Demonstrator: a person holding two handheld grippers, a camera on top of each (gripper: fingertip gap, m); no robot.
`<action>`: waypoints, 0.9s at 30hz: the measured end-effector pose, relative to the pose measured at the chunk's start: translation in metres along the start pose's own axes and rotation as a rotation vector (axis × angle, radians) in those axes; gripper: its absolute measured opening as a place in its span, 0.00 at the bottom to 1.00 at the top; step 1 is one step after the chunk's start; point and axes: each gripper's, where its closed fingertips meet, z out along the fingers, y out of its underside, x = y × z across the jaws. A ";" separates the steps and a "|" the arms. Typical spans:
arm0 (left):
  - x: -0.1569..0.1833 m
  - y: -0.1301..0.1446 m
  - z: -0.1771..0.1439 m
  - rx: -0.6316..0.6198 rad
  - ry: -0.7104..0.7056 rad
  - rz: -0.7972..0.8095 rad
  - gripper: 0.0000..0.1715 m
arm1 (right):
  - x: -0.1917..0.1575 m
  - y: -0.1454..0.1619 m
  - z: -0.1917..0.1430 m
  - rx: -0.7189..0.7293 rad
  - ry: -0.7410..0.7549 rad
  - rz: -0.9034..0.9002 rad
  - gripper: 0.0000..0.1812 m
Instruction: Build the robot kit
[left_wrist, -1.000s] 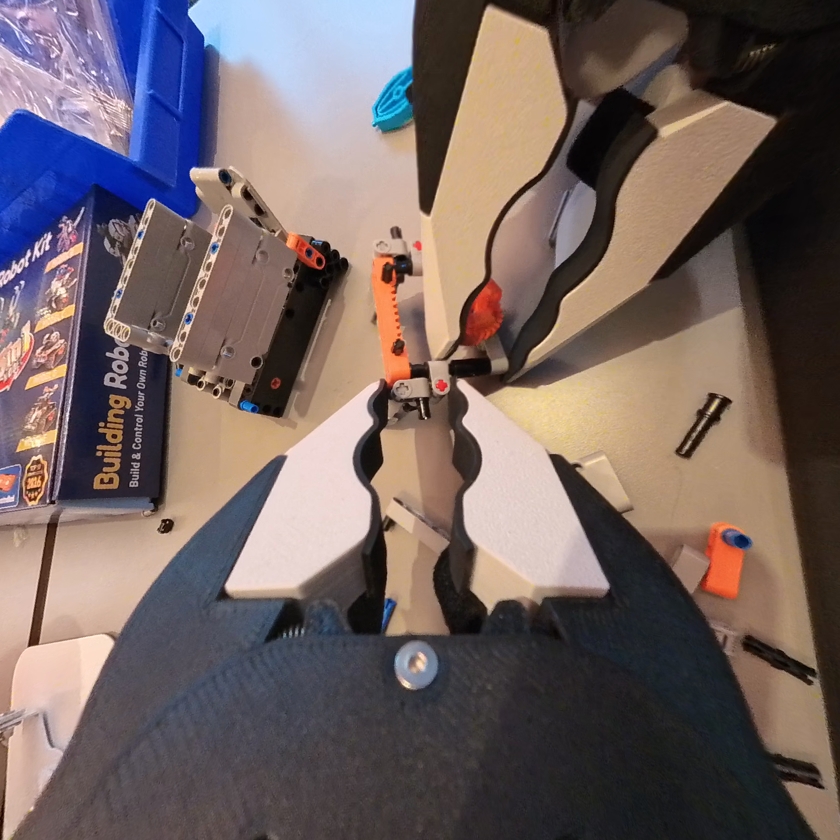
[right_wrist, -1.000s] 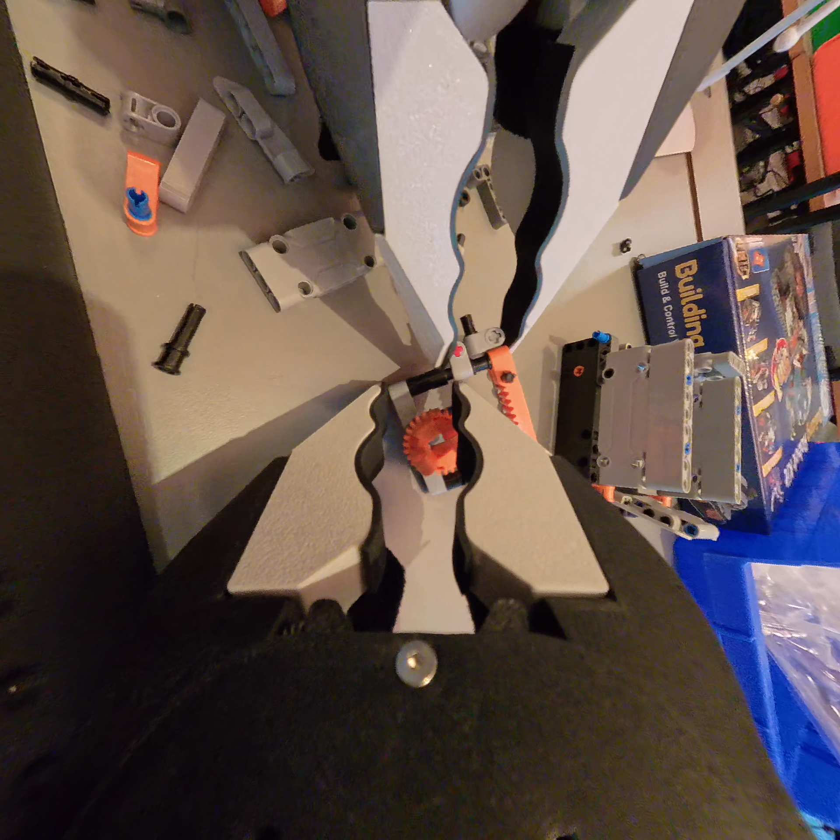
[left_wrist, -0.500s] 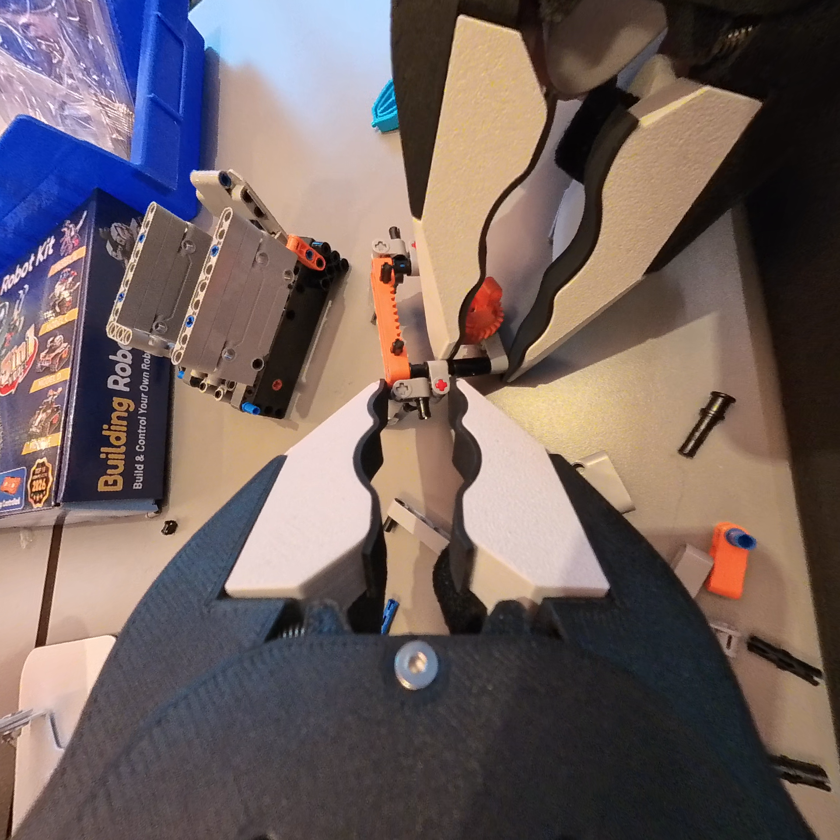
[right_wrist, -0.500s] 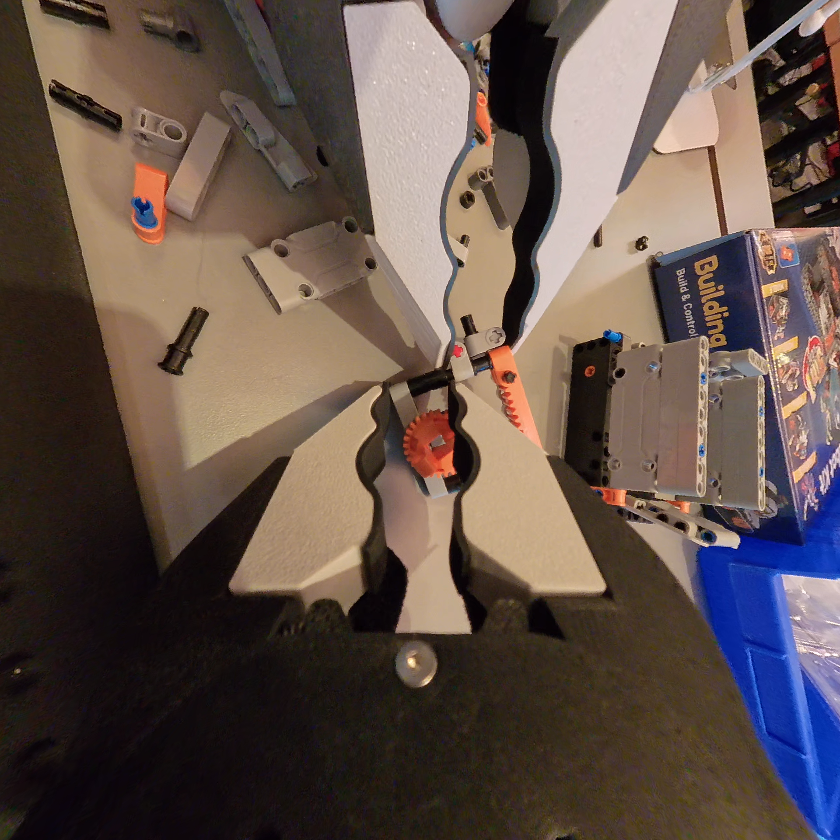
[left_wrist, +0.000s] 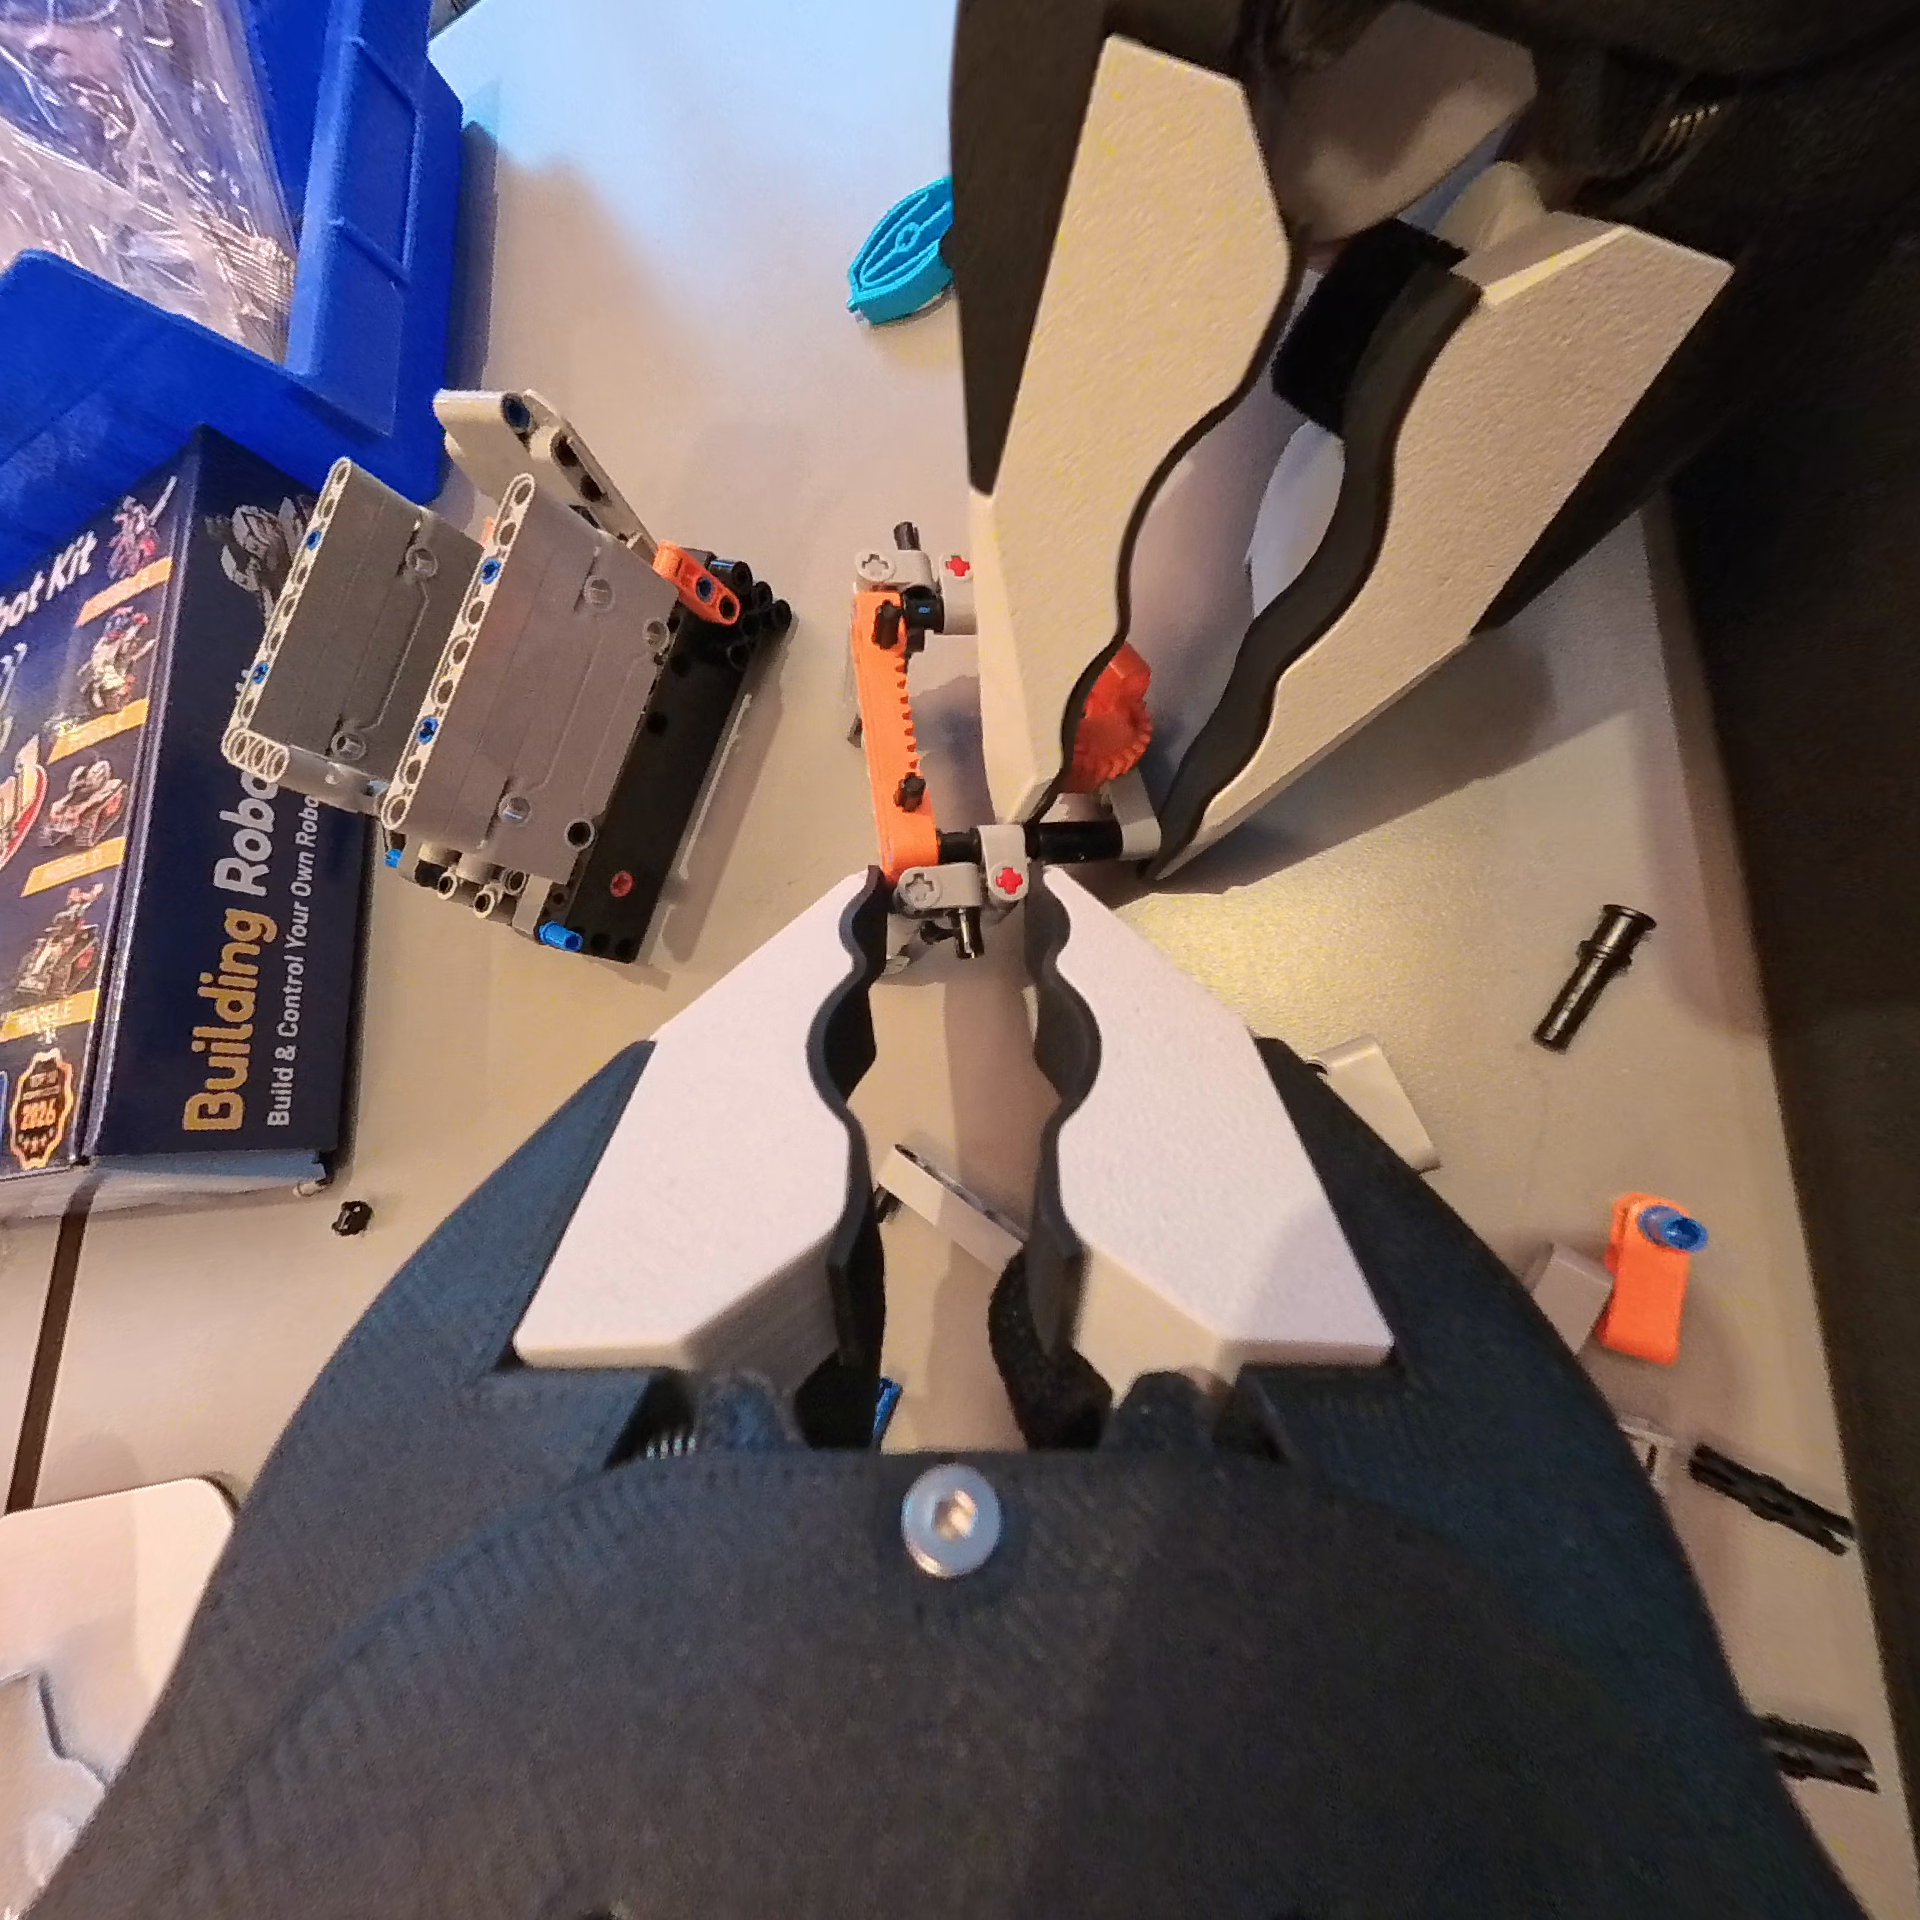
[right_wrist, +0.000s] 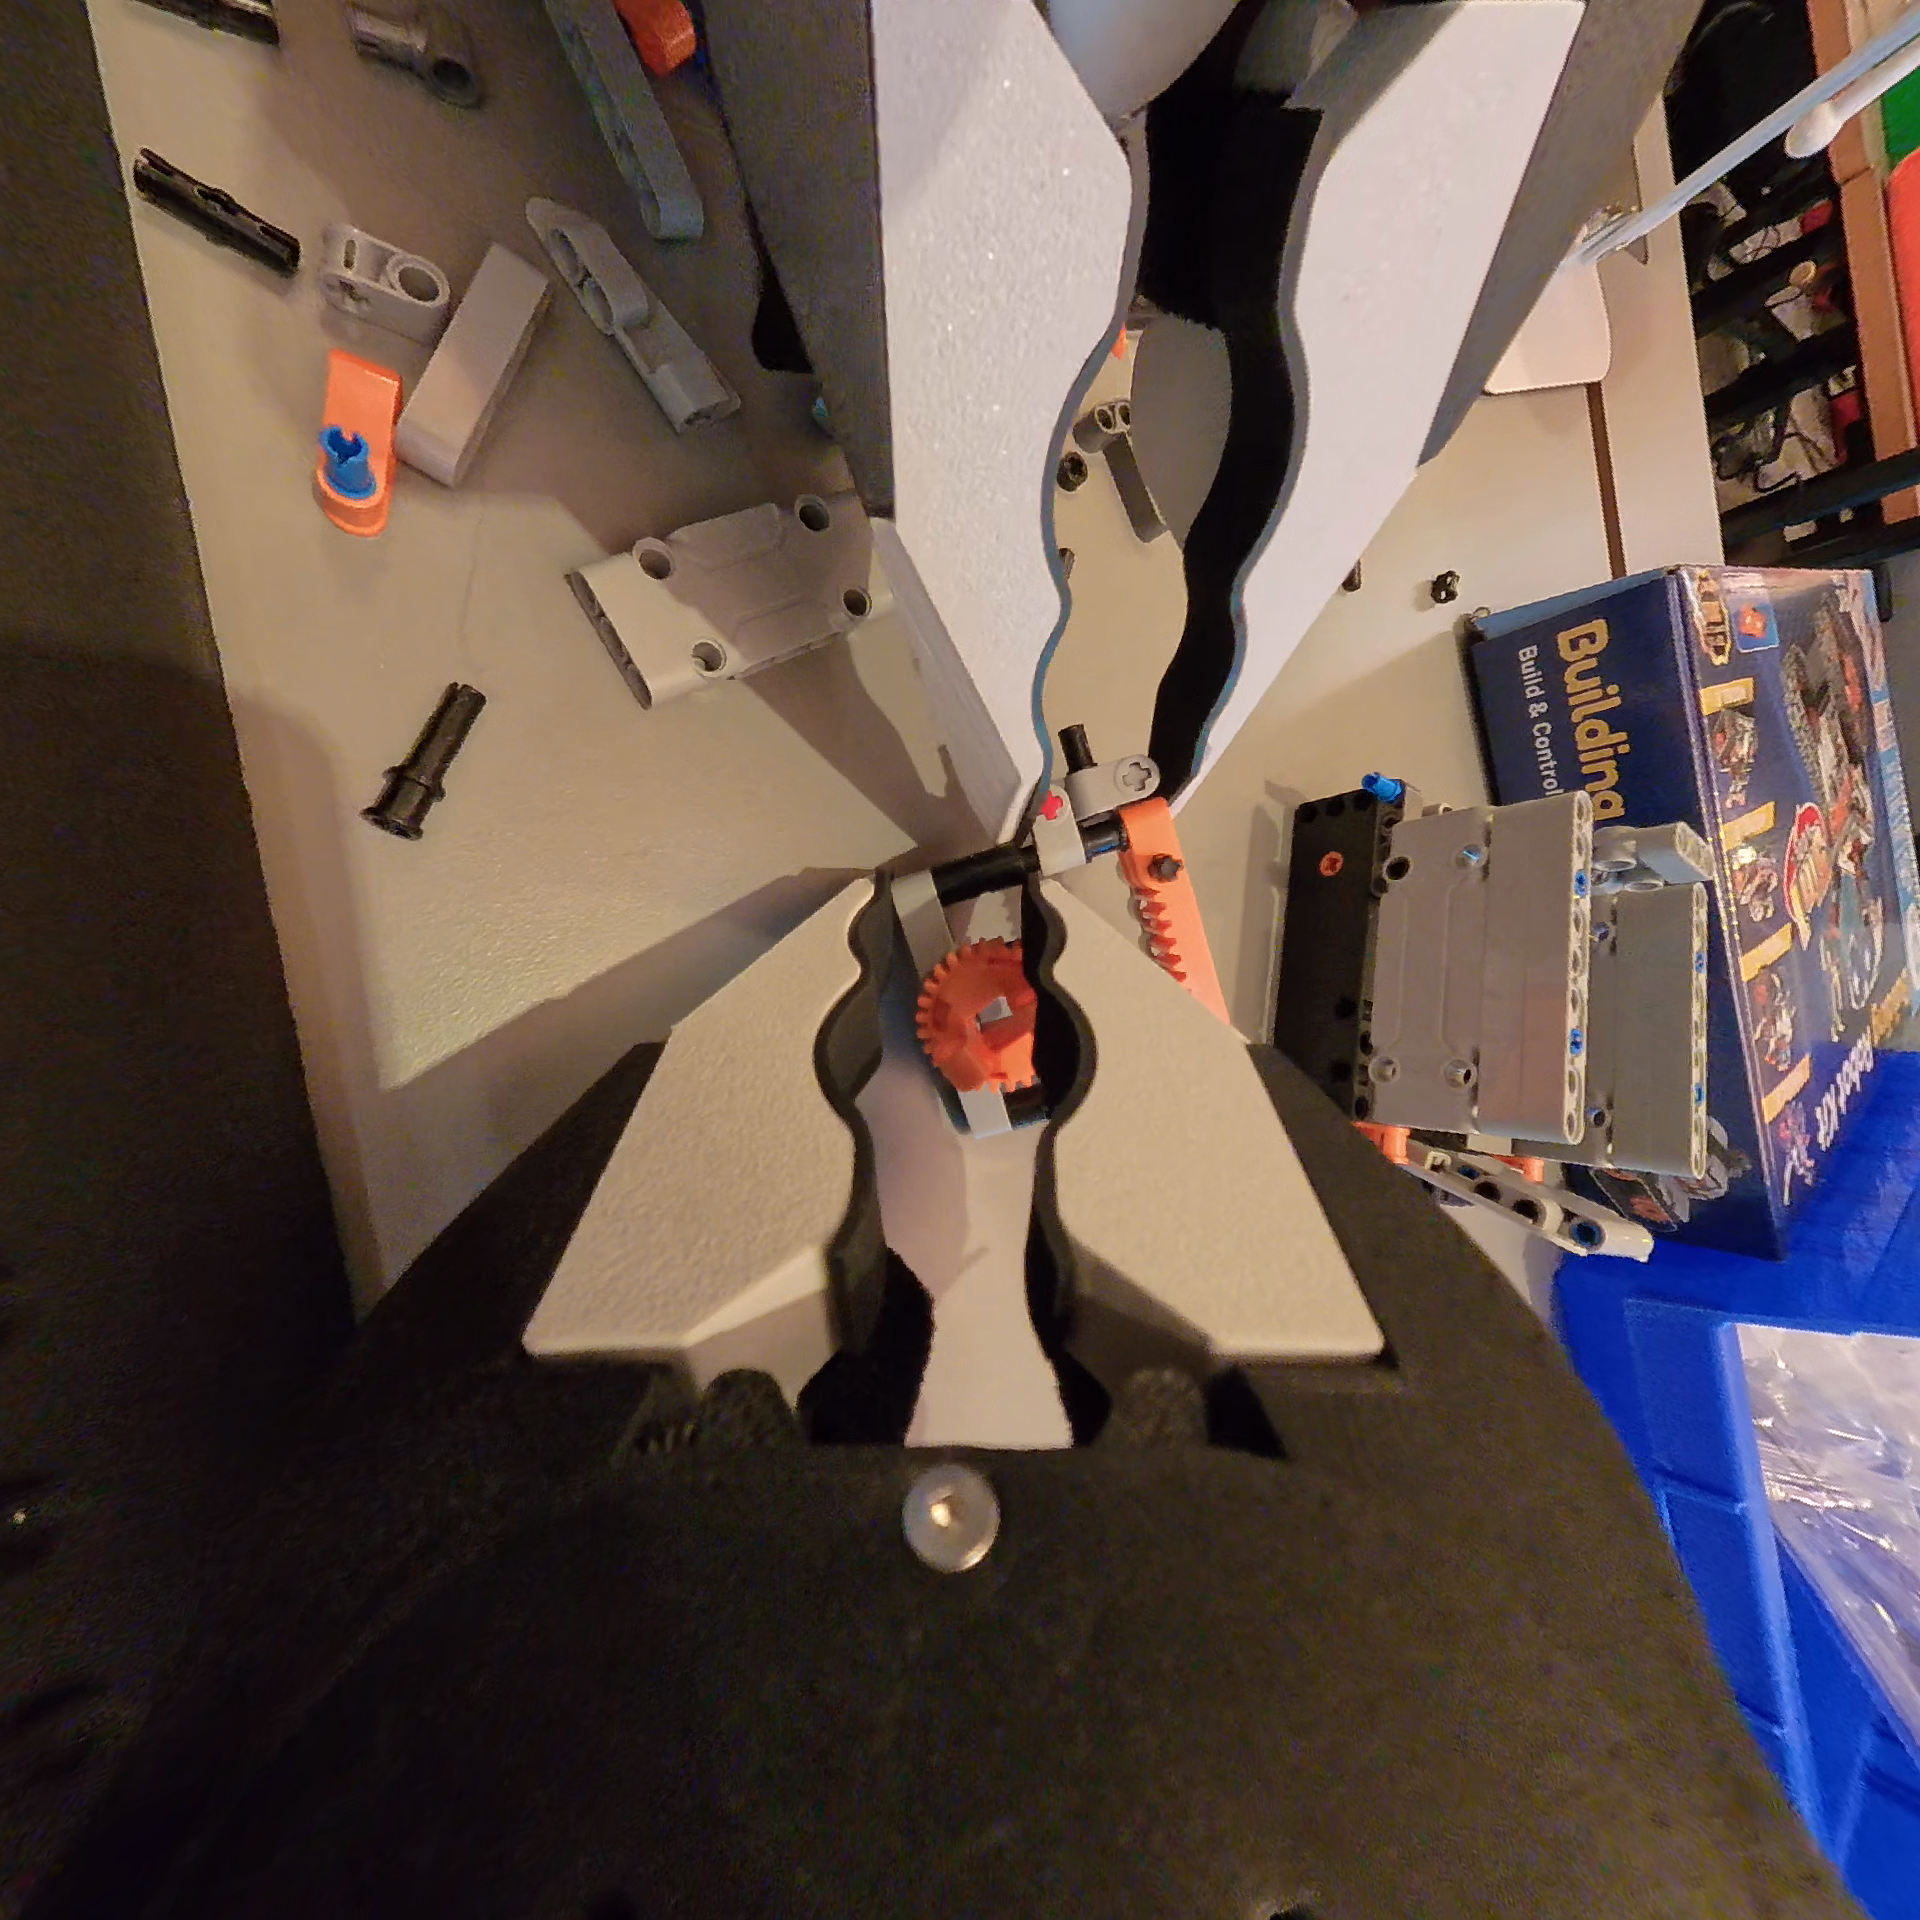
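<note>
Little has moved since the earlier frames: both grippers hold the same small assembly, and only the opposite gripper's angle has shifted slightly. Left wrist view: the left gripper (left_wrist: 951, 914) has its fingers drawn close on the near end of the assembly, a grey cross-hole connector (left_wrist: 961, 883) pinned to an orange toothed rack (left_wrist: 891, 727); the right gripper (left_wrist: 1101, 821) clamps the far side, where an orange gear (left_wrist: 1112, 717) shows. A grey-and-black panel block (left_wrist: 499, 707) stands left, beside a blue printed box (left_wrist: 156, 831). Right wrist view: the right gripper (right_wrist: 956, 904), fingers narrowed, grips the grey frame (right_wrist: 914, 935) carrying the gear (right_wrist: 977, 1023). A loose black pin (right_wrist: 424, 764) lies well apart at left. The steady double grip suggests the joint is merely being held.
</note>
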 end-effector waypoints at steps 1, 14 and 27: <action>0.000 0.000 0.000 0.003 0.003 -0.006 0.14 | 0.000 0.000 0.000 0.000 0.003 -0.003 0.12; -0.001 0.000 0.000 -0.011 -0.028 -0.002 0.13 | 0.002 0.000 0.001 -0.029 0.028 0.008 0.12; -0.008 0.007 -0.001 -0.061 -0.080 0.035 0.14 | 0.007 -0.007 -0.016 0.069 0.008 0.110 0.23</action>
